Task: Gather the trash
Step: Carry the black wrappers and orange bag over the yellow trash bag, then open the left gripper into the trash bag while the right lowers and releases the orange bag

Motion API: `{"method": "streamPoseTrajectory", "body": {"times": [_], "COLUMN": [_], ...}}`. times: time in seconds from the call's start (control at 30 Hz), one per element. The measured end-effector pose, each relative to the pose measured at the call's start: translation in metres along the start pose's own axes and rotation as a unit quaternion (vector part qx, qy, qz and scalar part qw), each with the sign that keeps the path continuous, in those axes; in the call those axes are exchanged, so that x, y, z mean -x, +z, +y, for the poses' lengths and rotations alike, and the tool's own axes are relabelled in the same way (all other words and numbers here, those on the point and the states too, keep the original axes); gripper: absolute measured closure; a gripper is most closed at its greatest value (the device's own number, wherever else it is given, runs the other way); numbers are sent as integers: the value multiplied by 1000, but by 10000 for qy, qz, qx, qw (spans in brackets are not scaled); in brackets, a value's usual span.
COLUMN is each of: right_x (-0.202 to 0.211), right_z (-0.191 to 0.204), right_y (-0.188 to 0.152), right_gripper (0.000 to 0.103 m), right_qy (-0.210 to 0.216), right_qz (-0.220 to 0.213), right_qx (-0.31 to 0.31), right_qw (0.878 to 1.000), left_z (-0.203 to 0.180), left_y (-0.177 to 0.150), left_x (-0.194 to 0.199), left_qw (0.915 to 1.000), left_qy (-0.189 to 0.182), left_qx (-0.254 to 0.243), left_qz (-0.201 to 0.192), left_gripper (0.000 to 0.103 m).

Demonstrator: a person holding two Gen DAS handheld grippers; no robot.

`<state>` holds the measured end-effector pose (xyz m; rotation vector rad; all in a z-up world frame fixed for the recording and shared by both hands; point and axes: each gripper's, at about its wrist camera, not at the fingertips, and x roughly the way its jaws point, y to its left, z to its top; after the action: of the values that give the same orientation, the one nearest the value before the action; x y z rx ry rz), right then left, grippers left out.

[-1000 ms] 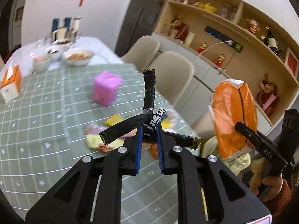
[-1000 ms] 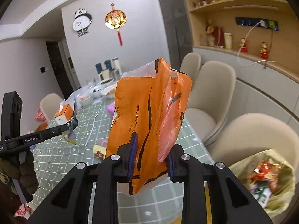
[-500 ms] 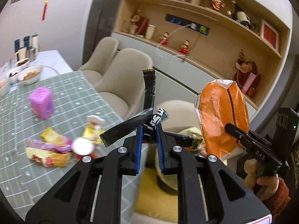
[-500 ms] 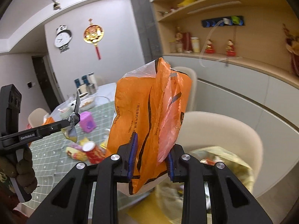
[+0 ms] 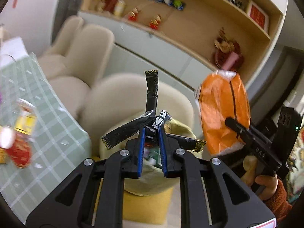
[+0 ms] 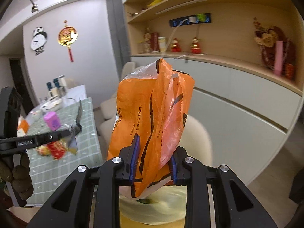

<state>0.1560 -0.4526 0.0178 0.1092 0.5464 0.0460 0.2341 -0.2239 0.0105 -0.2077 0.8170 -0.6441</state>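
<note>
While the left tool [image 5: 152,133] pinches black wrappers [image 5: 131,129] — the right tool [image 6: 153,153] clamps an orange bag [image 6: 150,114].

Dining room, white walls. Panda wall clock [image 6: 39,40] and round red-gold hanging ornament [image 6: 67,38] on far wall. Long table with green checked tablecloth [image 6: 57,163], beige padded chairs [image 5: 91,57] along its side. Light wood shelving [image 6: 218,28] over pale cabinets [image 6: 237,98], holding figurines and a blue power strip [image 6: 190,20]. Dark doorway [image 6: 18,81] at left.
</note>
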Motion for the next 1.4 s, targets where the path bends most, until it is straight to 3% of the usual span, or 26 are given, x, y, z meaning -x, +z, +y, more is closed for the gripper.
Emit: {"method": "streamPoseTrajectory", "body": {"times": [0.2, 0.37, 0.43, 0.47, 0.57, 0.8, 1.0, 1.2, 1.4], "right_x": [1, -2, -6, -8, -21, -64, -132, -153, -150], "right_z": [-35, -54, -58, -58, -58, -23, 18, 20, 20], "right_y": [-4, -8, -12, -14, -19, -26, -55, -74, -73], "right_gripper": [76, 76, 76, 76, 75, 75, 75, 75, 75], "right_qy": [-271, -347, -324, -299, -156, 365, 756, 479, 467], "right_qz": [47, 90, 159, 202, 359, 732, 1940, 2241, 2198], "right_qx": [-212, -373, -417, -431, -487, -317, -43, 116, 192], "right_qw": [9994, 9987, 9985, 9984, 9980, 9961, 9781, 9733, 9742], "left_z": [-22, -32, -28, -24, -15, 3, 20, 42, 51], "left_y": [-5, -9, -9, -8, -4, -7, -23, -42, -52], "left_x": [-69, -126, -136, -136, -122, -59, -27, -2, 16], "left_qw": [9969, 9900, 9893, 9898, 9925, 9982, 9971, 9942, 9926], "left_qy": [-295, -23, 8, -21, -60, 309, 578, 905, 1040], "left_qx": [-109, -376, -256, -139, 68, 47, 176, 434, 534], "left_qz": [723, 1357, 1434, 1418, 1218, 508, 454, 398, 318], "left_gripper": [89, 89, 78, 67, 61, 53, 52, 52, 52]}}
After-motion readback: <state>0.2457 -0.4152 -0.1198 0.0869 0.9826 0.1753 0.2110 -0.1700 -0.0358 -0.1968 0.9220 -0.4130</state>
